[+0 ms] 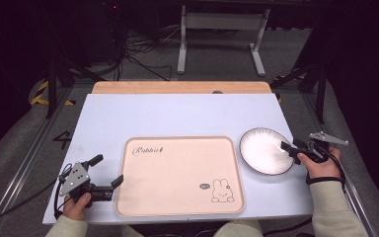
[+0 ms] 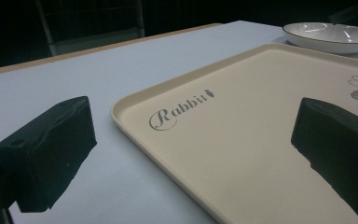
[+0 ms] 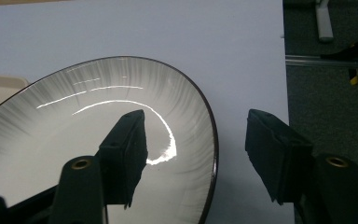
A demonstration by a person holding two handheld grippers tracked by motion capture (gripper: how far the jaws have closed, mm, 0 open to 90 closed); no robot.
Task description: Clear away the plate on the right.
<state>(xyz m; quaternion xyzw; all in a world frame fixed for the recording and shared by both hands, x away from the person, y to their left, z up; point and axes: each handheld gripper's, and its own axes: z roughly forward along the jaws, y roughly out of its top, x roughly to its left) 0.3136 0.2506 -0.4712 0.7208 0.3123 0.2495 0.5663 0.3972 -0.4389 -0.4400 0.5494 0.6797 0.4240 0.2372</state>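
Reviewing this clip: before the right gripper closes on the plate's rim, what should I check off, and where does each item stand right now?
1. Right gripper open: ok.
2. Its jaws straddle the rim of the plate, one over the inside, one outside: ok.
3. Plate empty: ok.
4. Tray bare and free to receive it: ok.
5. Left gripper open, apart from the plate, at the tray's left edge: ok.
6. Jaws low enough to catch the rim: cannot tell.

"Rabbit" in script — on the beige tray
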